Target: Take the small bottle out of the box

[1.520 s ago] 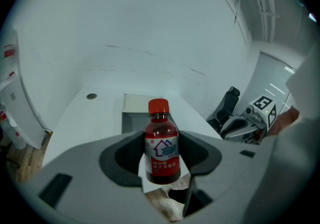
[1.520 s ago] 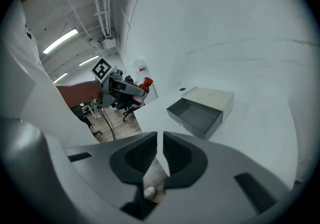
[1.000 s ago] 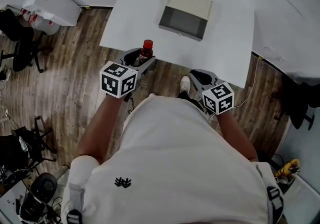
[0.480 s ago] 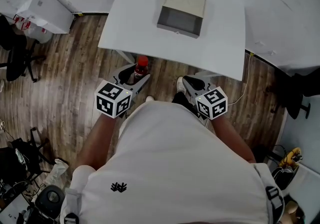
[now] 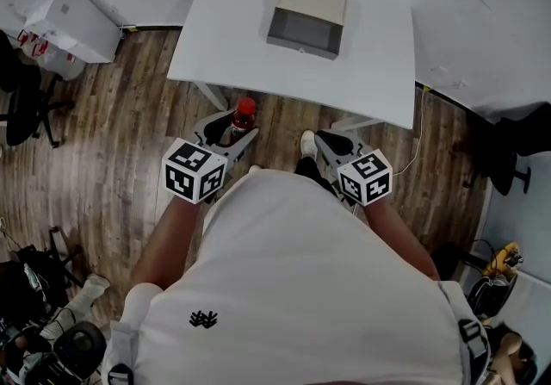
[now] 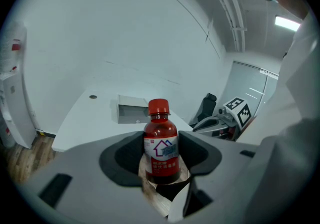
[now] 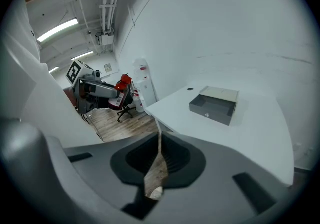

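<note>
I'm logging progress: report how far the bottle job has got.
Done: the small bottle is out of the box, which sits open on the table. In hand: left gripper clamps it upright, off the table; right gripper is shut, empty. Left: nothing but setting it down, probably.

Head view looks steeply down from above the person, well back from the table [image 5: 232, 39]. Both gripper views sit low, facing forward toward it along their jaws. All three share the table and box [image 5: 306, 17].

left hand-held gripper [image 5: 229, 127]: small bottle [image 5: 244, 114] between jaws | box [image 5: 306, 20]: on table [image 5: 379, 73], well apart
</note>
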`<state>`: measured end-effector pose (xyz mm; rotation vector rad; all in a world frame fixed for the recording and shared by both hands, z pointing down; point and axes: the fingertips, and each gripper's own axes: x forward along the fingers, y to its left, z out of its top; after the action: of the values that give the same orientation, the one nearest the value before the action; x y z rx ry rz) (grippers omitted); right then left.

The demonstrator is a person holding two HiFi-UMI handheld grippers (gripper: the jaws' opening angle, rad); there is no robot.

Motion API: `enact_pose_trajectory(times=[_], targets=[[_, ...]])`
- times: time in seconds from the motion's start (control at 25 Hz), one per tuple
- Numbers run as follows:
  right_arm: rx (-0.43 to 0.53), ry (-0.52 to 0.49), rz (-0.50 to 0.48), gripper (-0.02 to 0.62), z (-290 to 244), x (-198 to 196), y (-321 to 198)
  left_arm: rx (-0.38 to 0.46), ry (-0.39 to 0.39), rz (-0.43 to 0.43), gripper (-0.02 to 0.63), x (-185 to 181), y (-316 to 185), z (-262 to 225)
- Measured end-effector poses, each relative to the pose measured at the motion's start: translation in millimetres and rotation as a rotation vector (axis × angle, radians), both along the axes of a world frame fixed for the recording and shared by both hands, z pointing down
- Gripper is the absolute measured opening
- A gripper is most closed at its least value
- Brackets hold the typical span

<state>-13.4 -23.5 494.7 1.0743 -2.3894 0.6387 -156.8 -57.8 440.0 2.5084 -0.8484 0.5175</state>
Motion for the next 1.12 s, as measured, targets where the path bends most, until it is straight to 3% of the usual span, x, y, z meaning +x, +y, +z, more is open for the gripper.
enact_pose_trajectory(times=[1.12], targets=[[0.015, 0.010, 0.006, 0.011, -4, -1, 9, -0.009, 0.027, 0.009, 0.221, 3, 16, 8]])
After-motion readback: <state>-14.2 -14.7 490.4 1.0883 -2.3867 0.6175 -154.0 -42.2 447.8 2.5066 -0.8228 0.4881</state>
